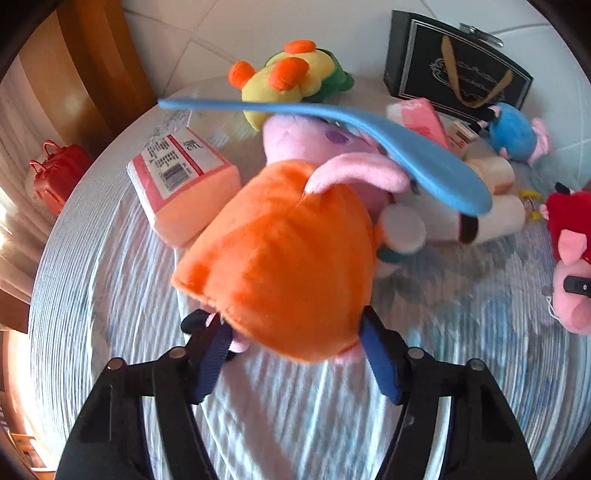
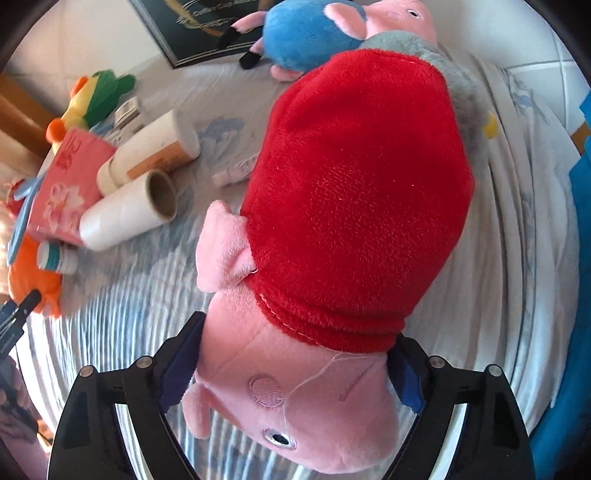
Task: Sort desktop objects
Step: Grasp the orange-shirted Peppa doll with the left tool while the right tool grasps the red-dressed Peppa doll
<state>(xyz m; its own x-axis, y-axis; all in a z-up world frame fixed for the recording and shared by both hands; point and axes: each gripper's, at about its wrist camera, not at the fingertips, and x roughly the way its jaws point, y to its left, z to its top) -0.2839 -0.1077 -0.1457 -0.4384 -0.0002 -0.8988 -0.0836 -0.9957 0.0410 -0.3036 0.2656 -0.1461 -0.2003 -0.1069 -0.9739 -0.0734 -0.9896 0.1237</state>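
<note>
My left gripper (image 1: 291,332) is shut on the lower hem of a pink pig plush in an orange dress (image 1: 280,258), held over the table. A long blue shoehorn (image 1: 369,136) lies across the plush's head. My right gripper (image 2: 295,354) is shut on the neck of a pink pig plush in a red dress (image 2: 354,199), head toward the camera. That red plush also shows at the right edge of the left wrist view (image 1: 570,236), and the orange plush shows at the left edge of the right wrist view (image 2: 29,280).
On the round table with a striped cloth (image 1: 110,277) lie a pink tissue pack (image 1: 184,181), a yellow-green plush (image 1: 291,77), a blue pig plush (image 2: 314,33), a black gift bag (image 1: 458,66), paper rolls (image 2: 129,210), a tube (image 2: 151,151) and a small bottle (image 2: 57,256).
</note>
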